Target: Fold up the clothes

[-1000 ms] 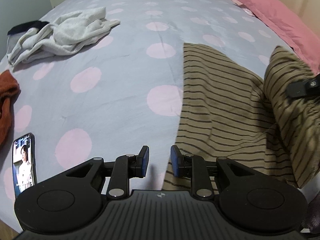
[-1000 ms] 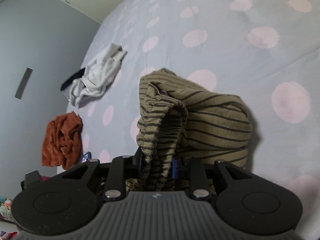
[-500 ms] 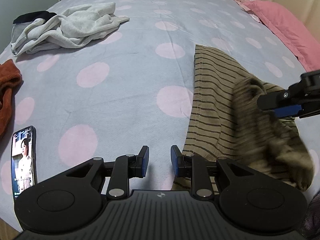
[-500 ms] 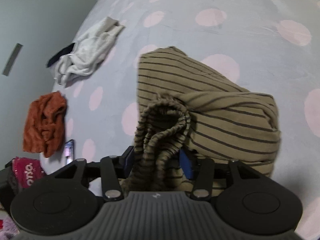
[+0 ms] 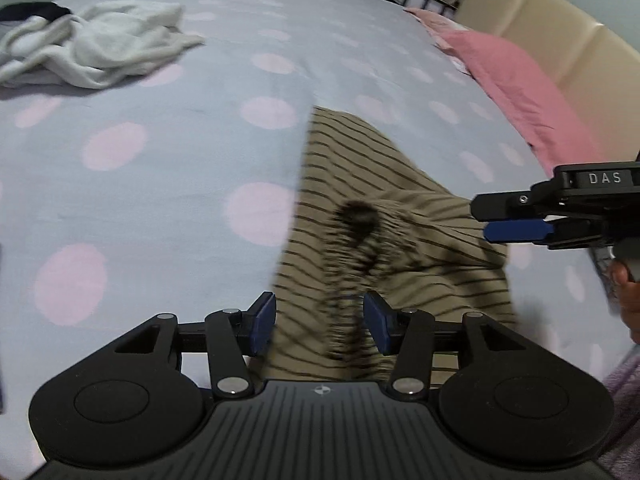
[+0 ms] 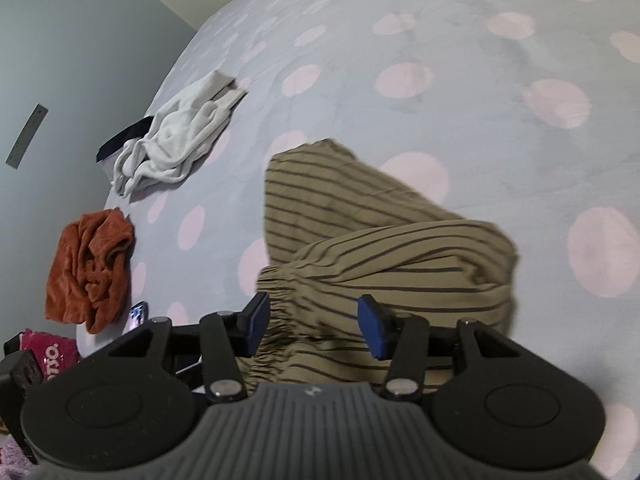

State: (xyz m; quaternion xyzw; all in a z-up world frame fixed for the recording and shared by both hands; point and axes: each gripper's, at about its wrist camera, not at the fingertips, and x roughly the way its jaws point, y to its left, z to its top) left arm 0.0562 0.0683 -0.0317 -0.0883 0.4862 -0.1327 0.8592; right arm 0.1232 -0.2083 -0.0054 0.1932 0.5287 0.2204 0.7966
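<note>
Striped trousers [image 6: 384, 264] between both spread grippers.
Left gripper [image 5: 320, 322] opening; right gripper [image 6: 310, 326] reads "DAS"; orange towel [image 6: 90, 268] at nine o'clock, right view only.

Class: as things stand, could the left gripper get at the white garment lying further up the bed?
Probably yes: only bare bedspread separates the left gripper, jaws opening over the striped garment, from the white garment.

Left claw [image 5: 319, 322] opening over blurred striped trousers [image 5: 384, 240] on the dotted bedspread [image 5: 160, 160].
</note>
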